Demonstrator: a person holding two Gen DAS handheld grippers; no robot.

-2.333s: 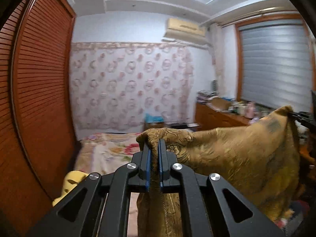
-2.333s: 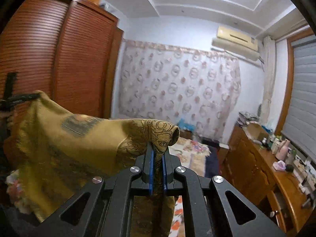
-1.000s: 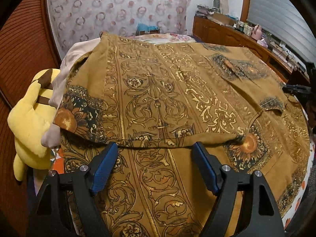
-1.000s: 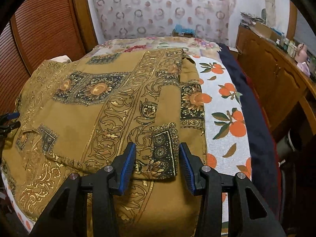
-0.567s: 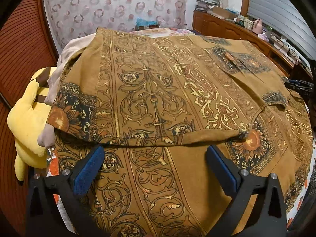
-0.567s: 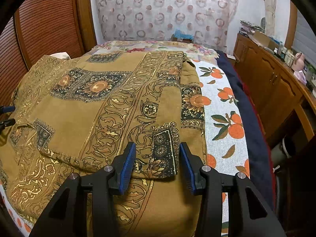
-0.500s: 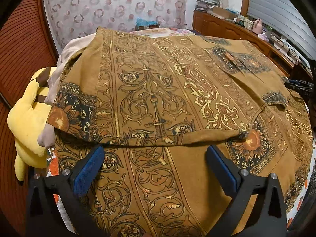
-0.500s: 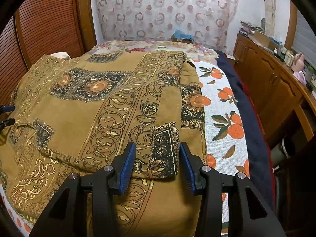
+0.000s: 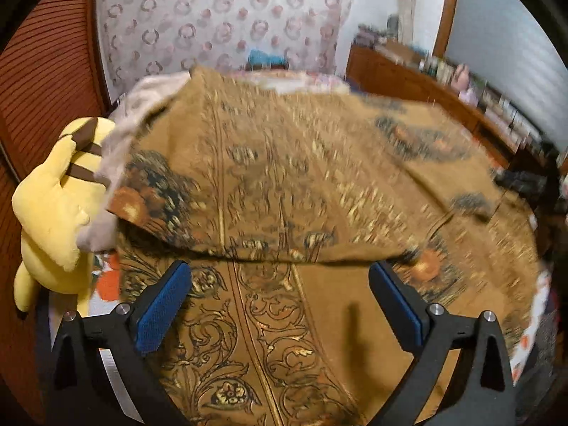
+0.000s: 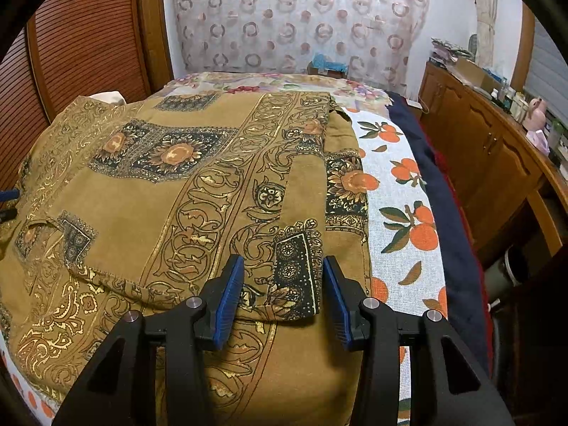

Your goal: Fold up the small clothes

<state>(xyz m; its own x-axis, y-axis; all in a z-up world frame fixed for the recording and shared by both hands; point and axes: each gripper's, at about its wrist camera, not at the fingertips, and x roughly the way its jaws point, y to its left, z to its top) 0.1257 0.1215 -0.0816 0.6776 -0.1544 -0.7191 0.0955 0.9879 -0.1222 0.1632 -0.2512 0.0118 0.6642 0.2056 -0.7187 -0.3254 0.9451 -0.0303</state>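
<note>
A mustard-brown patterned garment (image 9: 284, 177) lies spread on the bed, its top layer folded over toward me; it also shows in the right wrist view (image 10: 198, 191). My left gripper (image 9: 280, 298) is wide open and empty, just in front of the folded edge. My right gripper (image 10: 284, 291) is open and empty, its jaws either side of the garment's dark-patterned corner (image 10: 296, 277). The left gripper's tips (image 10: 7, 202) peek in at the right wrist view's left edge. The left wrist view is blurred.
A yellow plush toy (image 9: 53, 206) and a beige cloth (image 9: 142, 106) lie at the bed's left. An orange-print sheet (image 10: 401, 191) and a dark blanket (image 10: 447, 191) run along the right. A wooden cabinet (image 10: 497, 156) stands right, a slatted wardrobe (image 10: 81, 42) left.
Both grippers let go of the garment after laying it on the bed. Since half a second ago the left gripper has shifted, blurring its view; the right has barely moved.
</note>
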